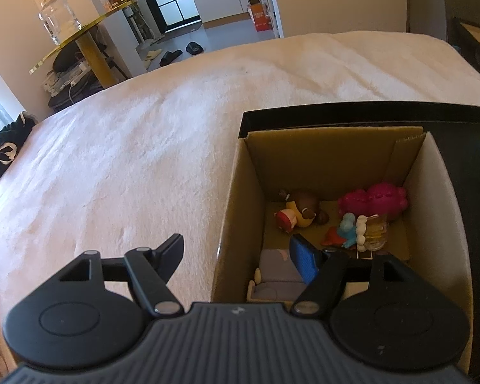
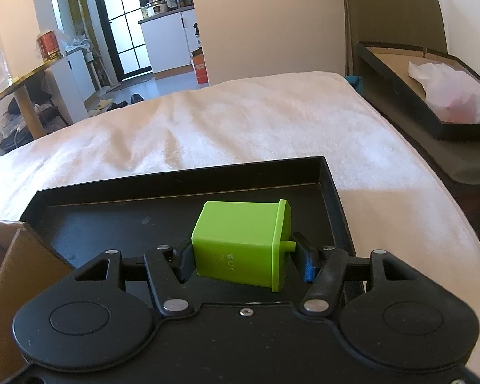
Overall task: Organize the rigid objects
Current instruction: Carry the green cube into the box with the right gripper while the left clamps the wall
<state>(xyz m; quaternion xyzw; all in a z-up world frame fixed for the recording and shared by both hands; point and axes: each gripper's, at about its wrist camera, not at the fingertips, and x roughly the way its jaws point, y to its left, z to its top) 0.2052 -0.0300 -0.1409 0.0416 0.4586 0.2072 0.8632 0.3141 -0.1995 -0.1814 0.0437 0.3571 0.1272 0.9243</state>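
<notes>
My right gripper (image 2: 244, 257) clenches the lime-green plastic box (image 2: 240, 246) across its long axis, above the black shallow tray (image 2: 331, 198). The brown cardboard carton (image 1: 236, 192) (toys inside) lies leftward, under my released left gripper (image 1: 240, 256).

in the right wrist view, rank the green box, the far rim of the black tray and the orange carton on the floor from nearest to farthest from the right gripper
1. green box, between the fingers of the right gripper.
2. black tray, its far rim just beyond the box.
3. orange carton, far off on the floor past the bed.
</notes>
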